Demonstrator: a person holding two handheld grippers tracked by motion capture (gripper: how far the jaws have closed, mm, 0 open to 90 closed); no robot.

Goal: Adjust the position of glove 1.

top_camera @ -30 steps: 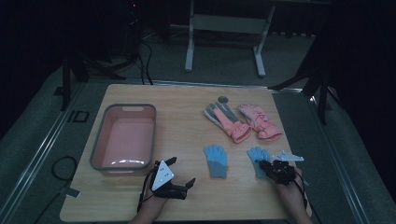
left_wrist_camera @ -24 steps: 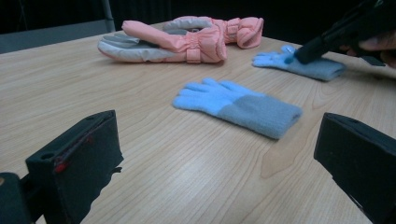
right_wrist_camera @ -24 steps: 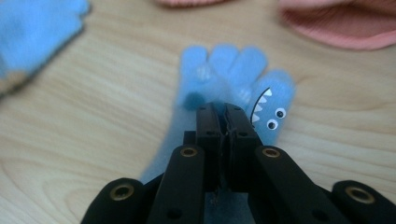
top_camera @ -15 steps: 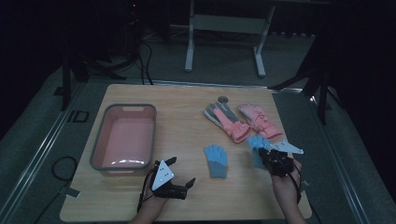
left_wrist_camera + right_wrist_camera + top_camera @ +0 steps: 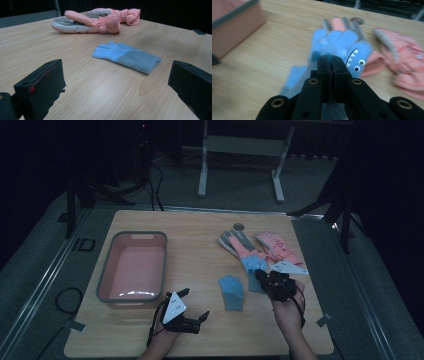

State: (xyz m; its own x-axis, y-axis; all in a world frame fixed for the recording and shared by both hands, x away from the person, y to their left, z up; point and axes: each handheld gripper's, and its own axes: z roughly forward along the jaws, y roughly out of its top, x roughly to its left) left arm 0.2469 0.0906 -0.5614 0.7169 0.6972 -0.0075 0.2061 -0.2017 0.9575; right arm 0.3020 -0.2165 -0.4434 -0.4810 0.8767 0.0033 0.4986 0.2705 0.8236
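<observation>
Above table (image 5: 200, 240), right fingers (image 5: 323, 67) clamp glove (image 5: 342, 42)

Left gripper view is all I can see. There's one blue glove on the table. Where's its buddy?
Observer: The right gripper is shut on the second blue glove.
Operator: Is it just like mine?
Observer: This one has a shark face, with white teeth and eyes.
Operator: Is there anywhere to put them?
Observer: A pink bin stands at the left in the high view.
</observation>
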